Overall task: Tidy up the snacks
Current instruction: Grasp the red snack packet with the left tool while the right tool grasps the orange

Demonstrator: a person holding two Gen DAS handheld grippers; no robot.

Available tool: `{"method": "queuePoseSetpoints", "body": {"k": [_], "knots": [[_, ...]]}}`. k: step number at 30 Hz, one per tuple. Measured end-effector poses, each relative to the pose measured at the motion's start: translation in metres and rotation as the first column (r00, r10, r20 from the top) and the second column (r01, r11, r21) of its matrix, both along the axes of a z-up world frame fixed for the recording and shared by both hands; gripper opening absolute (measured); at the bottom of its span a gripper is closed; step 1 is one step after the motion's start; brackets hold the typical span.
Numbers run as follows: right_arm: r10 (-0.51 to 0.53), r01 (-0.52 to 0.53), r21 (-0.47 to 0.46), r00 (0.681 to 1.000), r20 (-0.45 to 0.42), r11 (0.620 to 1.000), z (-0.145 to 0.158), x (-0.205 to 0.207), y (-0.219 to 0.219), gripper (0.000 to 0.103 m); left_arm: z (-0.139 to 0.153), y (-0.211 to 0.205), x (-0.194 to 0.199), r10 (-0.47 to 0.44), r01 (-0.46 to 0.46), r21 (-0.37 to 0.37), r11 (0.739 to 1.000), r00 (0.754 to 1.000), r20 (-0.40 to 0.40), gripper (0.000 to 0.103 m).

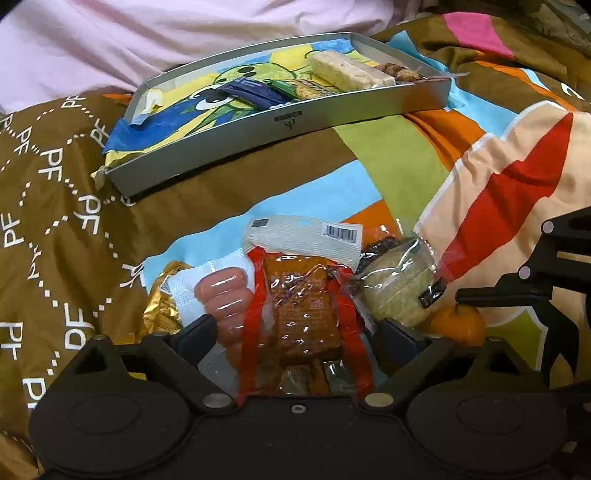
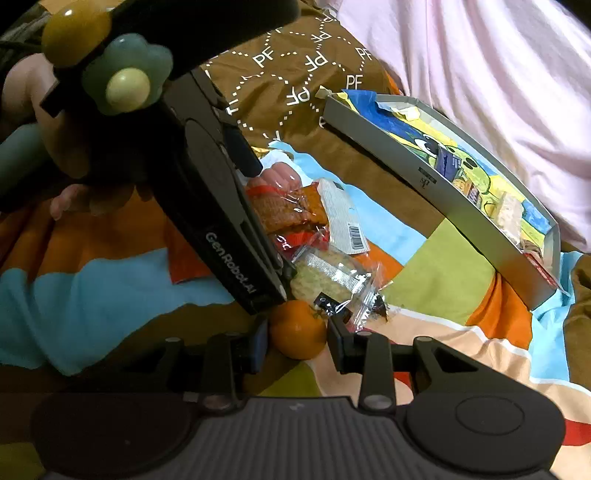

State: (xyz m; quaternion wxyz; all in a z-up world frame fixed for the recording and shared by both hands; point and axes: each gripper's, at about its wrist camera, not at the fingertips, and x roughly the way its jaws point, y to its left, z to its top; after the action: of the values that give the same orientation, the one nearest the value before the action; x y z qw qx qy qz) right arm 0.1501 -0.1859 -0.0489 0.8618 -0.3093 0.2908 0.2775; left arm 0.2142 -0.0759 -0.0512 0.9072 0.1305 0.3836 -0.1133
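The left gripper (image 1: 295,332) is hanging over a heap of snacks on a patterned bed cover (image 1: 74,221), its jaws standing wide. Between them is lying a red-edged packet of brown pressed snack (image 1: 301,310), but the pads are not pressing on it. Left of that packet a sealed pack of pink sausages (image 1: 223,299) is sitting just beside the left finger, with a gold wrapper (image 1: 160,314) peeking out at its left edge. A grey striped sachet with a barcode (image 1: 306,236) is lying at the far side of the heap, and a clear-wrapped pale rice cake (image 1: 400,284) is resting at the right, just beside the right finger.

The right gripper (image 2: 297,338) is sitting near the right end of the heap with its jaws narrow around a small orange fruit (image 2: 297,328); both pads are appearing to touch its sides, though the fruit is resting on the cover. The rice cake's wrapper is touching the fruit's far side. A hand (image 2: 70,199) is showing behind the left gripper's body in the right wrist view.

Farther away, a shallow grey tray (image 1: 236,136) lined with cartoon-printed paper is lying on the cover. Inside it, a dark blue packet (image 1: 251,92) and a pale puffed bar (image 1: 347,70) are lying toward its right end. Pink bedding (image 1: 147,33) is bunching up beyond the tray.
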Motion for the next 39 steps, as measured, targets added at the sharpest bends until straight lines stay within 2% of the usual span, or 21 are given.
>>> {"method": "queuePoseSetpoints", "body": {"k": [1, 4, 9, 14, 18, 20, 23, 31, 35, 39], "knots": [[0.001, -0.001, -0.001, 1.0, 0.001, 1.0, 0.0, 0.0, 0.0, 0.038, 0.001, 0.001, -0.001, 0.008, -0.008, 0.0, 1.0, 1.0, 0.001, 0.087], [0.002, -0.002, -0.004, 1.0, 0.004, 1.0, -0.001, -0.001, 0.001, 0.038, 0.003, 0.002, -0.002, 0.022, -0.022, 0.006, 1.0, 1.0, -0.006, 0.082], [0.0, 0.0, -0.006, 1.0, 0.003, 1.0, -0.001, -0.001, 0.0, 0.038, 0.004, 0.009, -0.004, 0.05, -0.052, -0.034, 0.998, 0.998, -0.049, 0.071], [-0.005, 0.005, -0.002, 1.0, -0.003, 1.0, -0.001, 0.0, -0.001, 0.039, 0.006, 0.011, -0.009, 0.017, -0.02, -0.03, 0.999, 0.996, -0.086, 0.071], [-0.006, 0.006, -0.005, 1.0, -0.002, 1.0, -0.001, 0.001, 0.0, 0.039, 0.002, 0.009, -0.005, 0.007, -0.01, -0.022, 1.0, 0.994, -0.107, 0.081], [-0.008, 0.008, -0.004, 1.0, -0.002, 1.0, -0.002, 0.002, 0.001, 0.039, 0.0, 0.005, -0.005, -0.014, 0.014, 0.001, 1.0, 0.994, -0.107, 0.083], [-0.011, 0.011, 0.002, 1.0, -0.008, 1.0, -0.003, 0.004, 0.0, 0.039, -0.003, -0.002, -0.006, -0.044, 0.05, 0.058, 0.997, 0.994, -0.095, 0.08], [0.002, -0.001, -0.026, 1.0, 0.026, 1.0, -0.005, 0.0, 0.002, 0.039, 0.003, 0.005, -0.009, -0.026, 0.032, 0.072, 0.997, 0.996, -0.082, 0.057], [0.023, -0.018, -0.073, 0.997, 0.072, 0.997, -0.008, -0.007, 0.006, 0.039, 0.004, 0.006, -0.012, -0.014, 0.02, 0.071, 0.997, 0.996, -0.086, 0.056], [0.035, -0.023, -0.109, 0.993, 0.111, 0.994, -0.011, -0.011, 0.009, 0.039, 0.008, 0.002, -0.023, -0.021, 0.023, 0.091, 0.996, 0.999, -0.026, 0.055]]}}
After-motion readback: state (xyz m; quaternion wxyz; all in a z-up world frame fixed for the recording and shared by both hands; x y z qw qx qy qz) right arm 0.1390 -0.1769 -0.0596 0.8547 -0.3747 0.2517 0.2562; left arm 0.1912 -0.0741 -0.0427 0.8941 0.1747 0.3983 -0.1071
